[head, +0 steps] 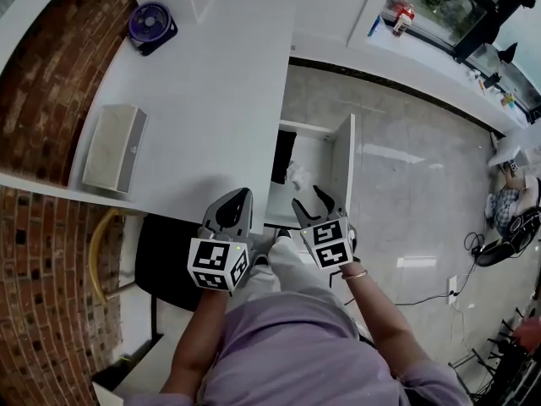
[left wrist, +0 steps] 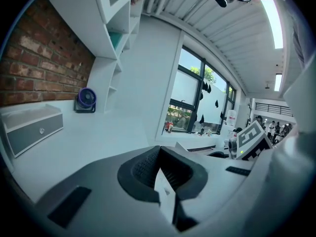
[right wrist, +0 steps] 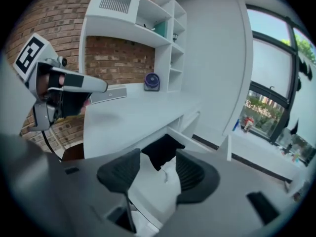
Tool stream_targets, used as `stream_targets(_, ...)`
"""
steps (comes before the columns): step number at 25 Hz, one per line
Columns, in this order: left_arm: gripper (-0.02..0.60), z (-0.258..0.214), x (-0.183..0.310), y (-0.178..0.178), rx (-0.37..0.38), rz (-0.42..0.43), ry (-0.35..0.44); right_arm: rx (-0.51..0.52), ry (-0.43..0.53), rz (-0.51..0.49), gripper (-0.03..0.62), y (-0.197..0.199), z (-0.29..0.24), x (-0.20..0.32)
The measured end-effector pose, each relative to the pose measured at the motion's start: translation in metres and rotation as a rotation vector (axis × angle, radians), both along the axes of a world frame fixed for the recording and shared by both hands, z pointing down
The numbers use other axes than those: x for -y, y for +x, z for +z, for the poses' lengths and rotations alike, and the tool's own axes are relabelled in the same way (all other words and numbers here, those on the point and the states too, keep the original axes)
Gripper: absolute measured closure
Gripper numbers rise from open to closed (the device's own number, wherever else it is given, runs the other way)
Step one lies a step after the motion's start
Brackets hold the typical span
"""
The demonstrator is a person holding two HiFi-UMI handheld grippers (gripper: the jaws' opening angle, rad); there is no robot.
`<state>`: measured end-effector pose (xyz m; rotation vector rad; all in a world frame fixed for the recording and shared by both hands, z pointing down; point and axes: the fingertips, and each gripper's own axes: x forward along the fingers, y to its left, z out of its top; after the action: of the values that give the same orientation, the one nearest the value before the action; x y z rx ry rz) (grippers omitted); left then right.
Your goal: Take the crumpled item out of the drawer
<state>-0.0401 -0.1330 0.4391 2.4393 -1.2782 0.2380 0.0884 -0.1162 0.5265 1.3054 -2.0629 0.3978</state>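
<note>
Crumpled item (head: 296,173) — white wad, centre of frame, lying in the open drawer (head: 342,157) beside the desk (head: 211,100). Likely light, soft and squashable — pinch its bulk. Right gripper (head: 311,200) fingers spread, empty; left gripper (head: 240,196) fingers closed on nothing.

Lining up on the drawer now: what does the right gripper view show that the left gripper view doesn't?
Right gripper view only: inside the open drawer, the crumpled white item and a dark item beyond it, framed by the open right gripper; also the left gripper, off to the side. Left gripper view only: the right gripper's marker cube and a ceiling light. Both: the purple fan, the white box, the desk, the window.
</note>
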Motion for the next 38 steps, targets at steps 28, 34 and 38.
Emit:
stream_targets(28,0.58,0.041,0.036,-0.033,0.023,-0.224,-0.118,-0.219,-0.37,-0.144,0.362,0.012,0.153,0.062)
stream_targets(34,0.58,0.049,0.038,-0.04,0.027,-0.272,-0.137,-0.274,-0.416,-0.187,0.364,0.017,0.174,0.067)
stream_targets(38,0.58,0.054,0.037,-0.046,0.03,-0.303,-0.153,-0.32,-0.436,-0.223,0.362,0.021,0.19,0.071)
